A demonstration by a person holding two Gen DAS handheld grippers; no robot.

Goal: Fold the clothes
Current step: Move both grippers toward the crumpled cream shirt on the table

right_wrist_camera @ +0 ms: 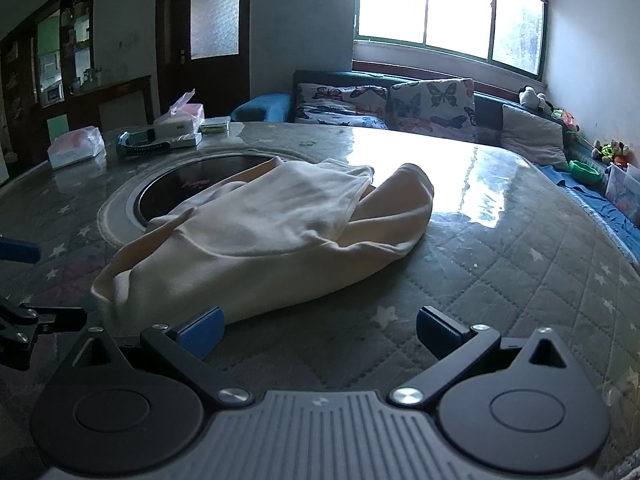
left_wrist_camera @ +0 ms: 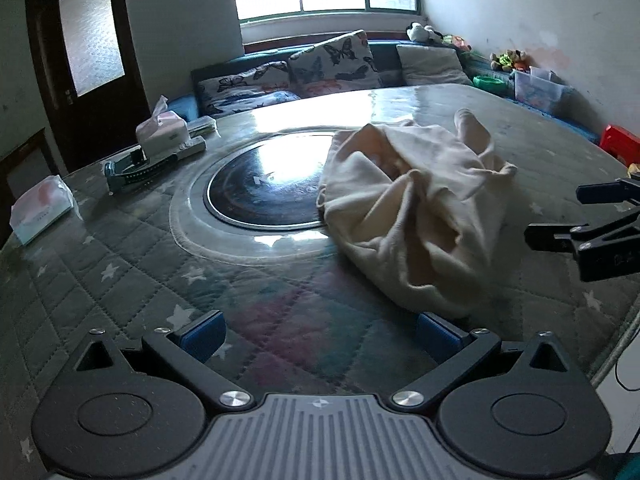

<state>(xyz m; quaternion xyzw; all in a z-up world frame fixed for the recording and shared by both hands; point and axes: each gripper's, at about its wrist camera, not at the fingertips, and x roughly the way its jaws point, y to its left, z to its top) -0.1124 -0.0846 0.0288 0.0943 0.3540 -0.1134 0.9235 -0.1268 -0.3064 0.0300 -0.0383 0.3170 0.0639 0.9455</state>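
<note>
A crumpled cream garment (left_wrist_camera: 412, 208) lies bunched on the quilted table, partly over the round black glass inset (left_wrist_camera: 264, 184). My left gripper (left_wrist_camera: 320, 338) is open just in front of the garment's near edge, its right blue pad almost at the cloth. In the right wrist view the same cream garment (right_wrist_camera: 272, 232) fills the middle, and my right gripper (right_wrist_camera: 320, 334) is open with its left blue pad close to the near hem. The right gripper (left_wrist_camera: 560, 216) also shows at the right edge of the left wrist view, open and empty.
Two tissue packs (left_wrist_camera: 40, 208) (left_wrist_camera: 160, 130), a teal strap-like item (left_wrist_camera: 132, 168) and a white remote sit at the table's far left. A sofa with butterfly cushions (left_wrist_camera: 332, 60), plush toys and a clear bin (left_wrist_camera: 536, 88) lies behind the table. A dark door (left_wrist_camera: 84, 48) stands left.
</note>
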